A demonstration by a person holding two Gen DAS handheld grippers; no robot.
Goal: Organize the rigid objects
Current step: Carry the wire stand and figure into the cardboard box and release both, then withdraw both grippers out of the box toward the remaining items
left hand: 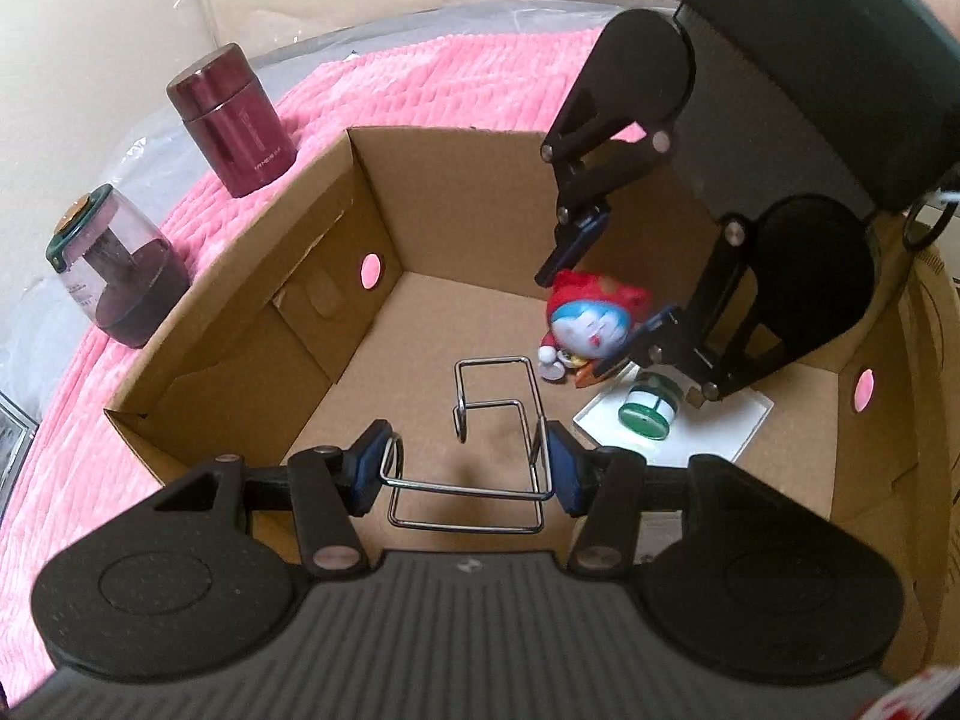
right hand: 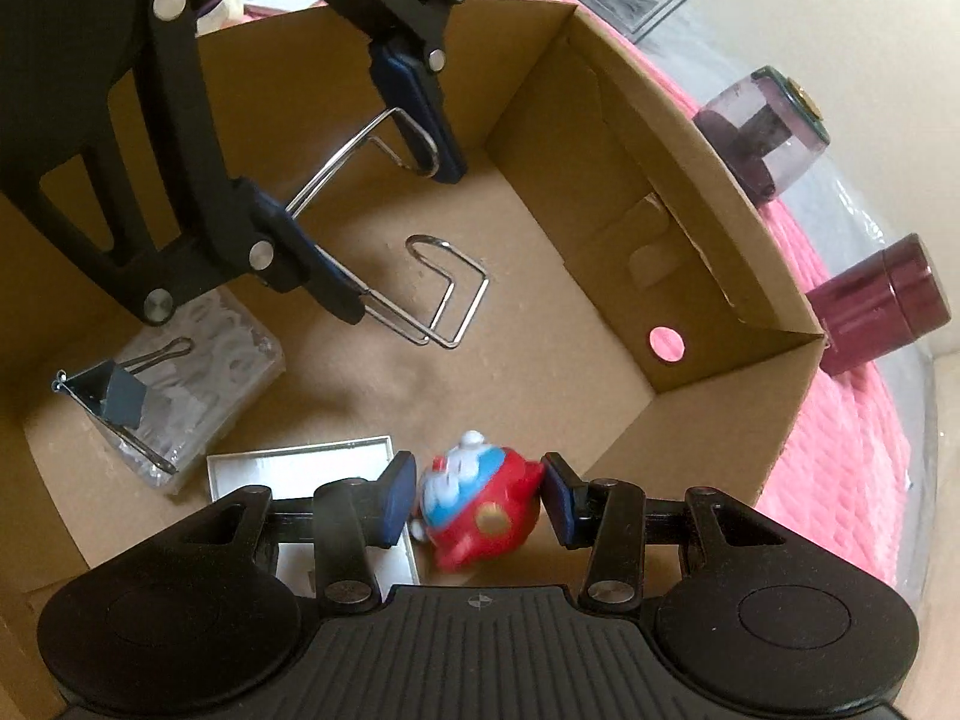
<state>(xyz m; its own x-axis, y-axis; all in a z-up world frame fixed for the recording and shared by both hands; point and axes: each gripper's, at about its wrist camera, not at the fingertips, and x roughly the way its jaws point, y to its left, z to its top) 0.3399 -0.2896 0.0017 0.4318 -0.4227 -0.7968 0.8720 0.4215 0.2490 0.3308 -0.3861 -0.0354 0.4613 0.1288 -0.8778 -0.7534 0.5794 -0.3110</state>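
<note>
A pink blanket (left hand: pixel 456 78) is lying under an open cardboard box (left hand: pixel 384 192). Both grippers are reaching down inside it. The left gripper (left hand: pixel 462 468) is clamping a bent wire rack (left hand: pixel 480 420) between its blue pads — the rack hanging over the box floor. The right gripper (right hand: pixel 480 495) is squeezing a small red-and-blue toy figure (right hand: pixel 480 504) — jaws pressed on both its sides, near a white card (right hand: pixel 300 462).

Toy figure (right hand: pixel 480 504) in box (right hand: pixel 720 276) (jars (left hand: pixel 231 120) outside)
</note>
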